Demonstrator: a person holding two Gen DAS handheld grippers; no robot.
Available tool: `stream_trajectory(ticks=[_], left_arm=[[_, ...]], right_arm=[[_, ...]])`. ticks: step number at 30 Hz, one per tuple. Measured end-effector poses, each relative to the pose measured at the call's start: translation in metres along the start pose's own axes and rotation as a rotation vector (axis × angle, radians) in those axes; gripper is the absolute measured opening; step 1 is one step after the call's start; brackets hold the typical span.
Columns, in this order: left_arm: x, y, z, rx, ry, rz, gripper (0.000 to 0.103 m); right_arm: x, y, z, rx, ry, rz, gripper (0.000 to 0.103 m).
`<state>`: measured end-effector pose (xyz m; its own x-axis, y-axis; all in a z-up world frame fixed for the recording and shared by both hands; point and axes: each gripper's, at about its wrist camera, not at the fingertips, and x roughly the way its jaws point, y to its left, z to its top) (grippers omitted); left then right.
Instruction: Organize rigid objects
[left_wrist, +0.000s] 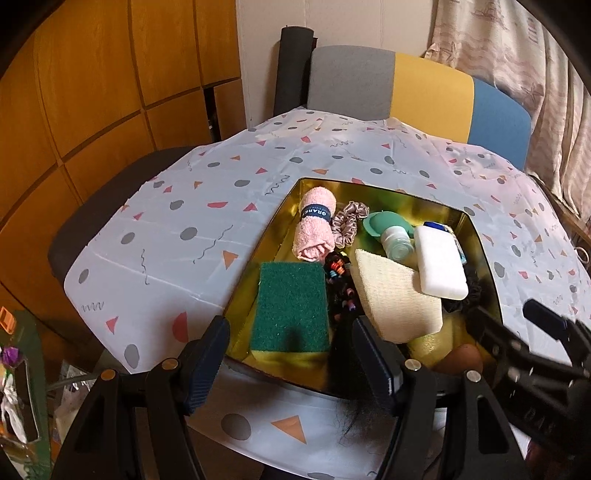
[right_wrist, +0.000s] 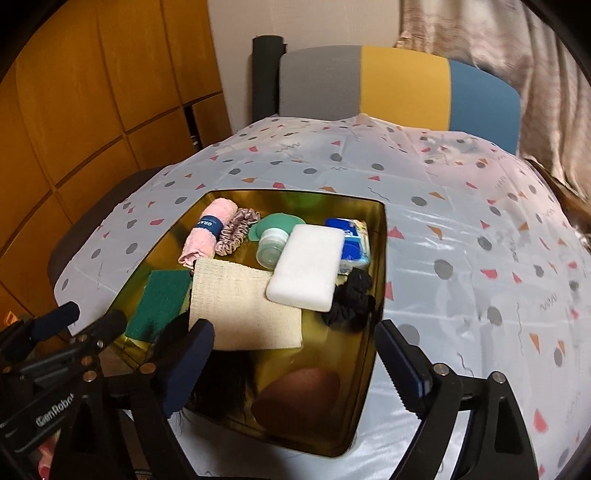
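Observation:
A gold tin box (left_wrist: 384, 190) (right_wrist: 376, 295) sits on the patterned tablecloth. It holds a rolled pink towel (left_wrist: 314, 229), a green scouring sponge (left_wrist: 291, 306), a beige cloth (right_wrist: 243, 310), a white block (right_wrist: 306, 267), a small clear bottle (right_wrist: 269, 247), a black scrunchie (right_wrist: 351, 299), a blue tissue pack (right_wrist: 356, 240) and a brown rounded object (right_wrist: 299, 398). My left gripper (left_wrist: 291, 365) hovers open over the box's near left corner, above the sponge. Over the near end of the box my right gripper (right_wrist: 295, 358) stands open and empty.
A pinkish scrunchie (left_wrist: 347, 221), a green silicone bottle (left_wrist: 384, 223), beaded hair ties (left_wrist: 338, 269) and a tuft of black hair (right_wrist: 221, 387) also lie in the box. A grey, yellow and blue chair back (left_wrist: 406, 88) stands behind the table. Wooden cabinets (left_wrist: 92, 92) line the left.

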<state>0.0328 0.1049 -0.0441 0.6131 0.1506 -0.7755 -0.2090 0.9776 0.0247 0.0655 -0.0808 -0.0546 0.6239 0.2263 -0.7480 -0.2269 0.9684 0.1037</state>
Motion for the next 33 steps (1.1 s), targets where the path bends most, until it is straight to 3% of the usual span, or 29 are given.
stream_trajectory(ticks=[5, 8, 16, 33], left_arm=[[-0.006, -0.004, 0.002, 0.014, -0.013, -0.013, 0.070], [-0.008, -0.005, 0.001, 0.021, -0.011, -0.021, 0.070], [-0.013, 0.002, -0.006, 0.020, -0.031, 0.000, 0.070], [-0.021, -0.001, -0.007, 0.025, -0.029, -0.015, 0.070]], right_arm=[[-0.013, 0.001, -0.006, 0.037, -0.041, -0.039, 0.098], [-0.018, -0.001, -0.008, 0.058, -0.080, -0.114, 0.102], [-0.020, -0.005, -0.006, 0.081, -0.085, -0.192, 0.102], [-0.023, -0.002, -0.011, 0.087, -0.080, -0.214, 0.102]])
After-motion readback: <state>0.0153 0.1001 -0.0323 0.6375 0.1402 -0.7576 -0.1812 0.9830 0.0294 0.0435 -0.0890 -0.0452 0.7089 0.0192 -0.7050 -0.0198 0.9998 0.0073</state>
